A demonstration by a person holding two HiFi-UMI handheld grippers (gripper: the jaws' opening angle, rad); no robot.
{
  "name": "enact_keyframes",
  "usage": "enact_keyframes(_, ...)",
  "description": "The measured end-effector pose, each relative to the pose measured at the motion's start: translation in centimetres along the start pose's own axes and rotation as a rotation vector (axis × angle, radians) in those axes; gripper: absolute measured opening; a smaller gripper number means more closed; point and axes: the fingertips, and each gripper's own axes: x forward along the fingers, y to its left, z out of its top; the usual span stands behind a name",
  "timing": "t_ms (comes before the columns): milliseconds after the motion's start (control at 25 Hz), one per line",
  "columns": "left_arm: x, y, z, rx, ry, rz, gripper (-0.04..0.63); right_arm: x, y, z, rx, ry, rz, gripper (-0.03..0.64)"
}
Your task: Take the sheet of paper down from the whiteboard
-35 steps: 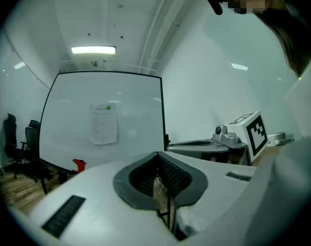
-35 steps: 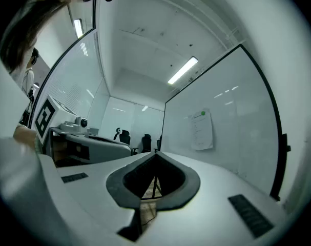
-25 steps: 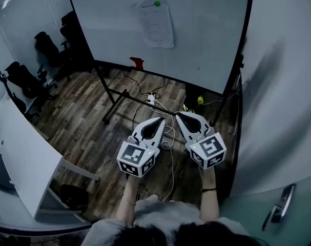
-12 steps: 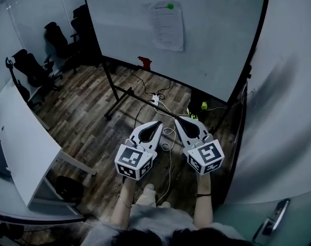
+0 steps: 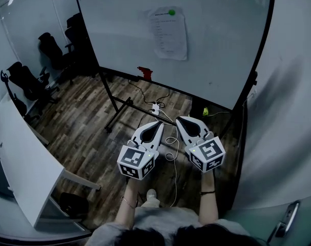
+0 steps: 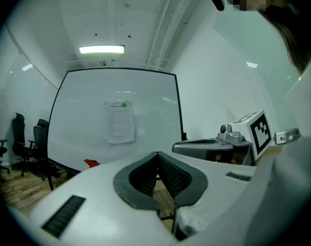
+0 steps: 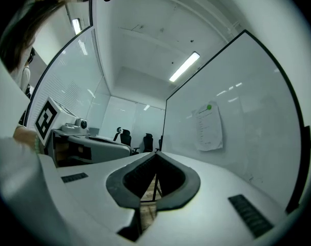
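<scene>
Paper (image 5: 168,33) hangs on the whiteboard (image 5: 222,45) at the top centre of the head view, pinned by a green magnet (image 5: 171,12) at its upper edge. My left gripper (image 5: 160,123) and right gripper (image 5: 179,119) sit side by side in the lower middle of the frame, well apart from the board, above the wooden floor (image 5: 83,117). Both have their jaws pressed together with nothing between them.
</scene>
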Motion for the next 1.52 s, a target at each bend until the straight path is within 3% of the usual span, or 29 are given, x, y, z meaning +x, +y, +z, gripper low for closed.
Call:
enact_keyframes(320, 3.6, 6.8, 0.8, 0.013, -0.005, -0.026, 0.003, 6.0, -2.7, 0.3, 0.003, 0.001, -0.07, 0.002)
enact_keyframes(600, 6.1, 10.6, 0.5, 0.092, 0.051, -0.076, 0.003, 10.0, -4.4, 0.1, 0.002, 0.009, -0.152, 0.0)
enact_keyframes(1000, 8.3, 13.3, -0.4, 0.05, 0.033, -0.155, 0.003, 13.4, -5.7, -0.5, -0.004, 0.004, -0.186, 0.001)
enact_keyframes(1520, 15.1, 19.3, 1.8, 0.122, -0.052, -0.089, 0.003, 19.5, -12.5, -0.1, -0.016, -0.021, -0.199, 0.0)
